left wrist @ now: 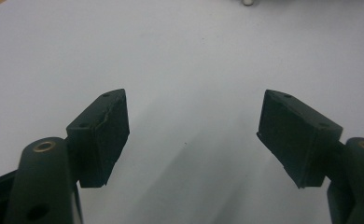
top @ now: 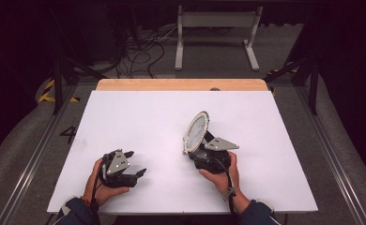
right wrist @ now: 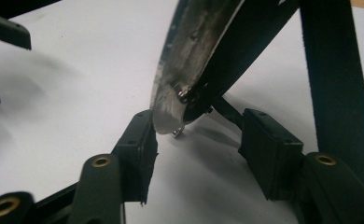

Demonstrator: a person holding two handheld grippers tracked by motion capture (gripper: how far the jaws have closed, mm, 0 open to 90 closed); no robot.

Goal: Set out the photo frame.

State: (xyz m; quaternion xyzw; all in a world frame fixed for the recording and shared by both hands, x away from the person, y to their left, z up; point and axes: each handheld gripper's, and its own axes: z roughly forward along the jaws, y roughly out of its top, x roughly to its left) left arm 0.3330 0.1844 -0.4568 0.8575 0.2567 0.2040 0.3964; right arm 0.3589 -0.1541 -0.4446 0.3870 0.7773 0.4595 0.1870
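Observation:
An oval mirror point(top: 197, 130) with a beaded silver rim stands tilted on the white table point(top: 139, 117), right of centre, propped on black struts point(right wrist: 334, 70). My right gripper point(top: 197, 151) sits just behind it on the near side. In the right gripper view the mirror's lower rim point(right wrist: 189, 46) dips between the parted pads of the right gripper point(right wrist: 201, 135); it lies close against the left-hand pad point(right wrist: 140, 144) and well apart from the other. My left gripper point(top: 136, 162) rests at the near left, jaws wide with only bare table between them point(left wrist: 194, 126).
A wooden strip point(top: 181, 84) runs along the table's far edge. Beyond it are floor cables point(top: 143, 51) and a white metal stand point(top: 216, 21). Metal rails point(top: 35, 154) flank the table on both sides.

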